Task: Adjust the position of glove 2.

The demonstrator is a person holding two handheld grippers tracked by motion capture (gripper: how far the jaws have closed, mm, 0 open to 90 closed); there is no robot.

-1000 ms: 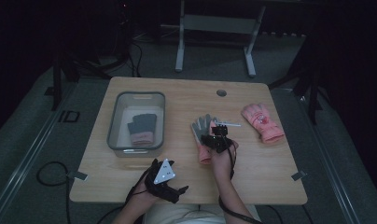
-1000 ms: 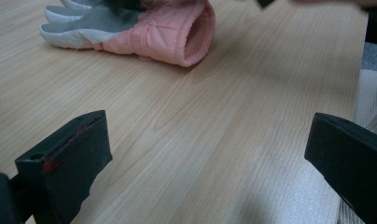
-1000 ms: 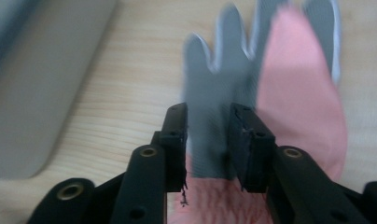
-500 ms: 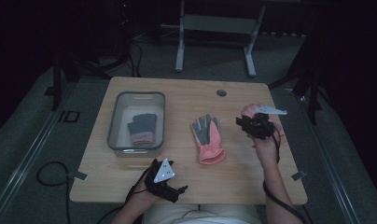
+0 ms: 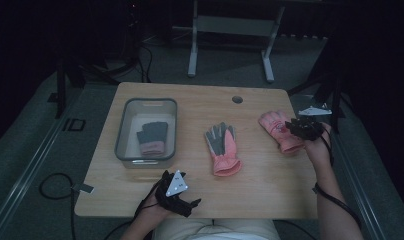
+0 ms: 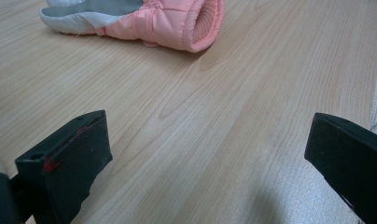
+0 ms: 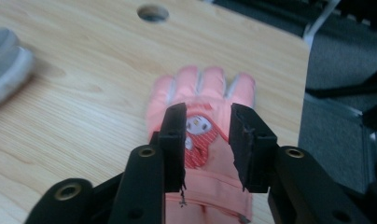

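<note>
On a pale wooden table (image 5: pixel 200 107), three gloves lie in a rough row: a dark one inside the clear bin (image 5: pixel 124 131) at the left, a pink glove with a grey palm (image 5: pixel 222 149) in the middle, and a second pink glove (image 5: pixel 277 130) near the right edge. That last glove is the one being reached for. It lies flat with its back up, fingers toward the table's far edge and cuff toward the person, so its long axis runs away from the person, roughly in line with the right gripper (image 7: pixel 206 122) hanging over its cuff end. In the right gripper view the two black jaws stand partly spread, one over each flank of the glove's printed patch (image 7: pixel 200 135), with nothing pinched between them; whether the pads touch the fabric cannot be told. The jaws have just been closing a little. The left gripper (image 5: pixel 176 192) rests at the near table edge, well apart from that glove, its jaws wide apart and empty over bare wood, with the middle glove's cuff (image 6: pixel 196 25) lying ahead of it. The right hand is plainly the nearer; a straight descent across the glove's width looks like what a grip would need.
</note>
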